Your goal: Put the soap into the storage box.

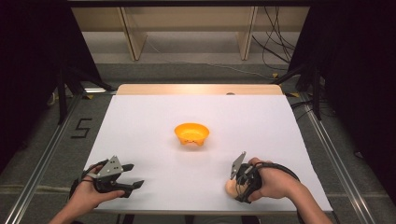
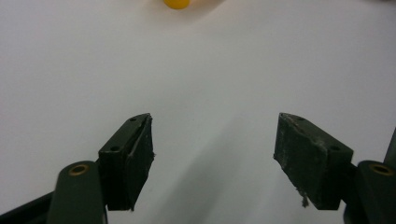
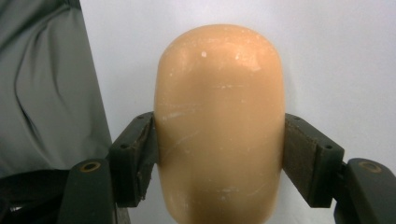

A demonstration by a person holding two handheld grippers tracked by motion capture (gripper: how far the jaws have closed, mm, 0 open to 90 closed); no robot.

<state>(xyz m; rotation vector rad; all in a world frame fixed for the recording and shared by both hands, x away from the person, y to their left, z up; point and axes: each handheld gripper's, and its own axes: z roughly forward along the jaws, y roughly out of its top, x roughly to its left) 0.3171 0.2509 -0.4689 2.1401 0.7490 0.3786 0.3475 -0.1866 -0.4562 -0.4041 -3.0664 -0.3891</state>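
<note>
Peach-coloured loaf [image 3: 219,126]: clamped in my right gripper [image 3: 219,154], unlifted. Orange bowl [image 1: 191,133]: awaiting it. Left gripper [image 2: 212,154]: released, idle.

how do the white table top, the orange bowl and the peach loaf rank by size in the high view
1. white table top, by far the largest.
2. orange bowl.
3. peach loaf, smallest as seen, but the right claw and hand hide most of it, so its rank under the bowl is unsure.

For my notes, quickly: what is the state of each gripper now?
Left gripper: open, empty.
Right gripper: closed on the peach rounded object.
</note>
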